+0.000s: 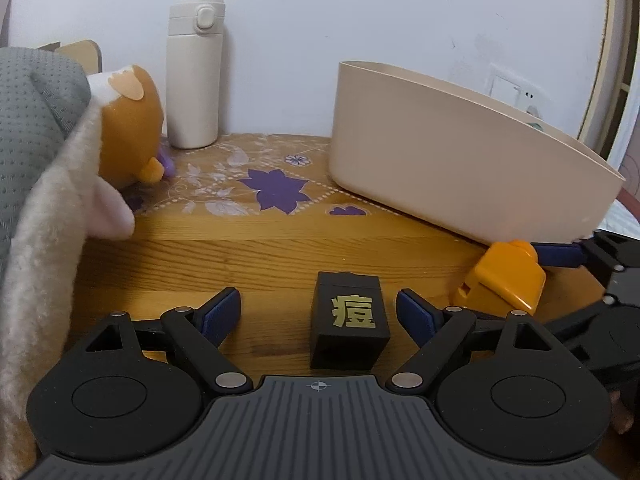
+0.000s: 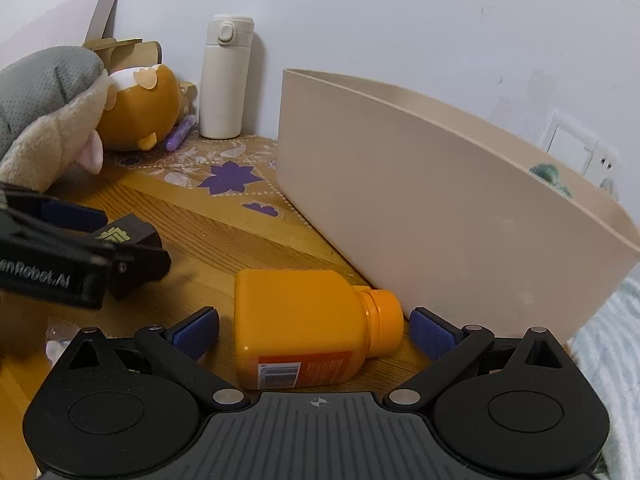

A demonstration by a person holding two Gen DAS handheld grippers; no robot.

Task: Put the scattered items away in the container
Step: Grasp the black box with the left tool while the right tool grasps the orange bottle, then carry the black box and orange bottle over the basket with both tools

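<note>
Black box (image 1: 349, 319) between left claw (image 1: 319, 312) pads (untouched); jaws wide.

Ahead of me a white flask (image 1: 195, 74) stands against the wall, beside an orange plush (image 1: 128, 128) on the floral mat (image 1: 256, 176).

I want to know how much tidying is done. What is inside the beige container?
Over the beige container rim, only a bit of a teal-green object shows near the far end. The wall hides the rest of the interior, so other contents cannot be told.
</note>
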